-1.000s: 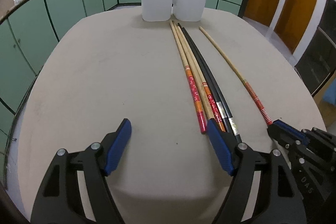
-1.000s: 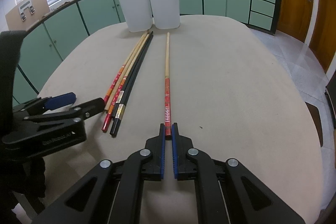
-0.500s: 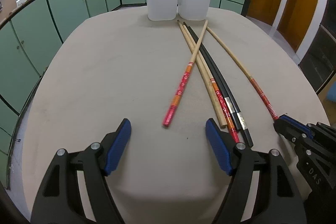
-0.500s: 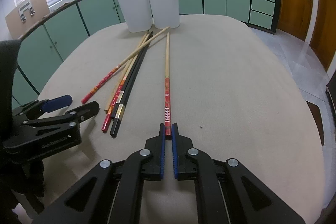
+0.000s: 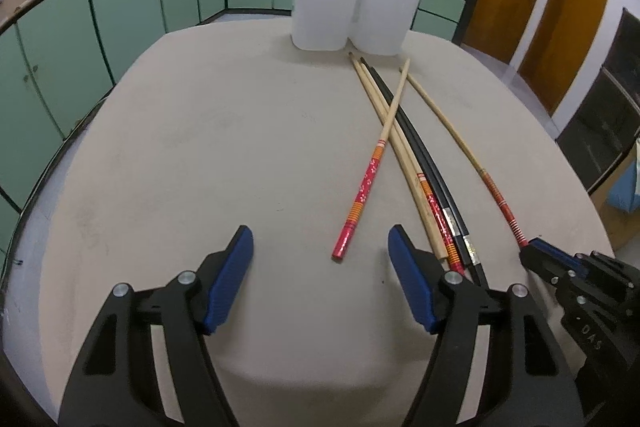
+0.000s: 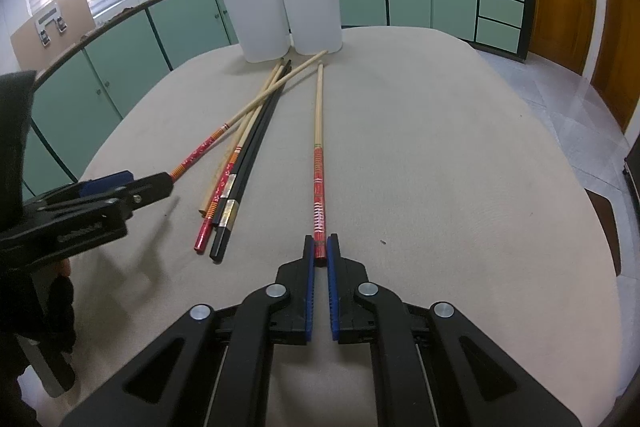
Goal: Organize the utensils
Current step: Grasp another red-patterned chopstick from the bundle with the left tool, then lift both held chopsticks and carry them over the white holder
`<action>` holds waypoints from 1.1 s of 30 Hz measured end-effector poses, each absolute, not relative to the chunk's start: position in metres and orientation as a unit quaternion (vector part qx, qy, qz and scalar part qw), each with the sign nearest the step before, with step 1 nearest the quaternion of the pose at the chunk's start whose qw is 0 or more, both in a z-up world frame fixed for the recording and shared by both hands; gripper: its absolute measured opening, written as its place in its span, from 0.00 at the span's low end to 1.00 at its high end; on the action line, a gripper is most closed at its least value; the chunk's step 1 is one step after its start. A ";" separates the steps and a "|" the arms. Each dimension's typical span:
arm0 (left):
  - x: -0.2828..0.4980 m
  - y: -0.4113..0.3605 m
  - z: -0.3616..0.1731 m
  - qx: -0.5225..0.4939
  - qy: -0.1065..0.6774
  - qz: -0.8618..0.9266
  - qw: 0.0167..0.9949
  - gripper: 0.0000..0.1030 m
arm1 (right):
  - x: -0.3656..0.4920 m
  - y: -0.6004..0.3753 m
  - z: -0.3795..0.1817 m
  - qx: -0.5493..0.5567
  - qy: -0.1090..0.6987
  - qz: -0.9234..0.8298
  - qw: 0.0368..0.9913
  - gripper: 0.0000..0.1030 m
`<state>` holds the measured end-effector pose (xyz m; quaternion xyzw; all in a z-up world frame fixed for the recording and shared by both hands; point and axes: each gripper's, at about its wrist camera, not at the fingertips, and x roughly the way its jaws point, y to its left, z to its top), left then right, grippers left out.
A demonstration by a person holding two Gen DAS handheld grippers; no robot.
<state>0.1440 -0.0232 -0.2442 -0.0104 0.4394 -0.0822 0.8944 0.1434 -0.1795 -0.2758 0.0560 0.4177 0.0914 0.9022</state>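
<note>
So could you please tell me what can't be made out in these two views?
- Contents of the two white holders: opaque walls hide all but two stick tops, both views.
- Red end of the splayed chopstick: the left tongs cover it in the right view.
- Near end of the lone chopstick: hidden inside the right tongs.
- Near table edge: the tongs' bodies cover it.
</note>
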 end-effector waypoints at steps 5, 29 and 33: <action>0.146 -0.029 -0.245 -0.010 0.435 -0.096 0.895 0.31 | 0.144 -0.179 -0.276 0.055 0.418 0.091 0.902 0.06; 0.120 -0.050 -0.248 -0.017 0.436 -0.103 0.894 0.15 | 0.143 -0.180 -0.276 0.056 0.417 0.090 0.903 0.06; 0.118 -0.047 -0.247 -0.023 0.435 -0.102 0.894 0.05 | 0.142 -0.180 -0.276 0.054 0.417 0.089 0.903 0.06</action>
